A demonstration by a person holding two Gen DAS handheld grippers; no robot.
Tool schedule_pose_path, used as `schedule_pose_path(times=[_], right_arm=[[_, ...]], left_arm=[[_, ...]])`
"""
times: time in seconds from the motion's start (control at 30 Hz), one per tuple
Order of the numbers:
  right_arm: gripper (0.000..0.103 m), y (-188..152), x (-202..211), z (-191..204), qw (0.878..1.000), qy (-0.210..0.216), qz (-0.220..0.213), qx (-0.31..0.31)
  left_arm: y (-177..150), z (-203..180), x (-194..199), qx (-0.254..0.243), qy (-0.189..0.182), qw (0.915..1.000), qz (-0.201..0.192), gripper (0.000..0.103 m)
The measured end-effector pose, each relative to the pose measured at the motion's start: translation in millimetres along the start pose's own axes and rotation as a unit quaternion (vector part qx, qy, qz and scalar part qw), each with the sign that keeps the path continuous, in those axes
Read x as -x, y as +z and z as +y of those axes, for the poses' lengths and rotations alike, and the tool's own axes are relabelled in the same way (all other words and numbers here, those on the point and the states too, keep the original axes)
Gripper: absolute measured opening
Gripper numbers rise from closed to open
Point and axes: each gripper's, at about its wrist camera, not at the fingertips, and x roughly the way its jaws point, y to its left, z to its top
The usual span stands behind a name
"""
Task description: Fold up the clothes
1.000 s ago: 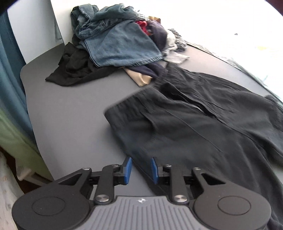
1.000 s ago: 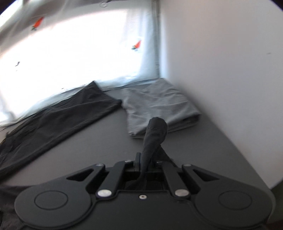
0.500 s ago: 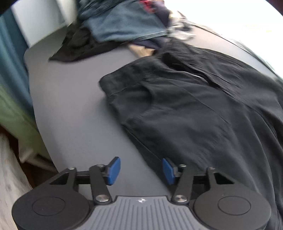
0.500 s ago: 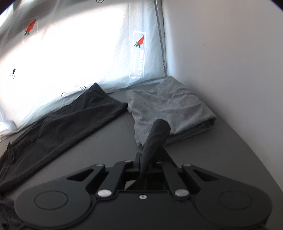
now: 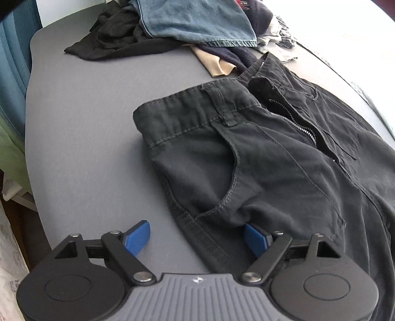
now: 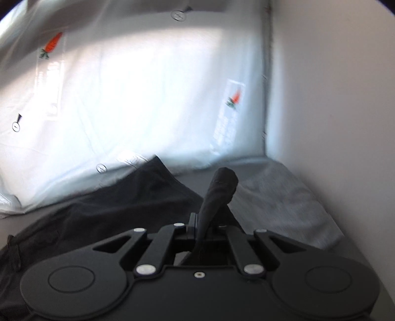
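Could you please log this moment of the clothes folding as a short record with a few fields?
surface: grey table
garment in work: black trousers, laid flat, zip open
left gripper: jaws have just been opening; trouser side edge lies between them, pads not pressing
right gripper: shut on a bunched piece of black fabric
unfolded pile: jeans on top, far end of table
finished item: folded grey garment by the wall

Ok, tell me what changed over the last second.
The left gripper has come down closer over the black trousers; its jaws have just been opening and now straddle their side edge without pressing it. The right gripper swung sideways, staying shut on a bunched fold of black cloth. The clothes pile stayed put.
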Motion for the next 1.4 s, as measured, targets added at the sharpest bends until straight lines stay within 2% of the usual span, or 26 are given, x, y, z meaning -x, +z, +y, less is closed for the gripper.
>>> schedule_pose_path(times=[0.1,0.27,0.37,0.4,0.43,0.47,0.5,0.6,0.7,0.8,0.9,0.93,0.97,1.03,1.07,1.1,1.13,1.2,1.33,1.4], right_arm=[[0.003,30,-21,29,0.999,0.016,-0.019,0.024],[0.003,80,-69,80,0.996,0.040,-0.055,0.050],[0.004,107,-102,105,0.995,0.056,-0.078,0.019],[0.011,110,-113,110,0.996,0.057,-0.069,0.008],[0.036,113,-123,115,0.997,0.058,-0.059,-0.004],[0.047,116,-134,119,0.997,0.058,-0.050,-0.016],[0.055,109,-134,119,0.997,0.054,-0.049,-0.015],[0.055,76,-127,112,0.998,0.051,-0.039,0.008],[0.057,15,-112,87,0.999,0.029,0.000,0.035],[0.059,-60,-92,50,0.997,0.008,0.051,0.050],[0.062,-125,-67,16,0.995,-0.012,0.099,0.022],[0.066,-144,-58,5,0.993,-0.017,0.113,0.005],[0.067,-156,-49,-2,0.992,-0.008,0.126,-0.008],[0.073,-173,-33,-4,0.993,0.011,0.120,-0.003],[0.078,-176,-27,3,0.994,0.008,0.105,0.003],[0.089,-179,-20,9,0.996,0.005,0.090,0.009],[0.093,-181,-16,18,0.996,0.004,0.084,0.010],[0.093,-182,-11,33,0.996,0.003,0.087,0.007],[0.093,-191,13,58,0.998,0.021,0.054,0.009],[0.093,-194,20,66,0.998,0.017,0.053,0.030]], left_arm=[[7,1,-1,0.029,-0.002,0.9996,0.000,0.083],[26,3,-3,0.078,-0.036,0.9963,-0.004,0.083],[38,-2,-3,0.103,-0.059,0.9928,-0.011,0.083],[42,-6,-3,0.104,-0.057,0.9929,-0.010,0.083],[47,-11,-5,0.099,-0.050,0.9937,-0.010,0.083],[50,-16,-6,0.094,-0.042,0.9947,-0.010,0.083],[51,-20,-7,0.086,-0.034,0.9957,-0.008,0.083],[50,-24,-5,0.066,-0.021,0.9976,-0.009,0.083],[41,-22,-1,0.055,-0.020,0.9983,0.000,0.083],[32,-23,3,0.037,-0.018,0.9992,0.004,0.084],[28,-31,-1,0.002,-0.007,1.0000,-0.002,0.085],[28,-32,-3,-0.005,-0.006,1.0000,-0.002,0.085],[29,-32,-5,-0.008,-0.008,0.9999,0.000,0.085],[30,-29,-12,0.009,-0.013,0.9998,0.009,0.091],[31,-26,-17,0.025,-0.015,0.9995,0.014,0.097],[32,-25,-22,0.035,-0.017,0.9991,0.018,0.101],[33,-28,-25,0.036,-0.014,0.9990,0.021,0.103],[36,-38,-30,0.021,0.003,0.9993,0.030,0.102],[47,-46,-27,0.008,-0.039,0.9991,0.014,0.091],[54,-48,-28,0.014,-0.049,0.9986,0.017,0.091]])
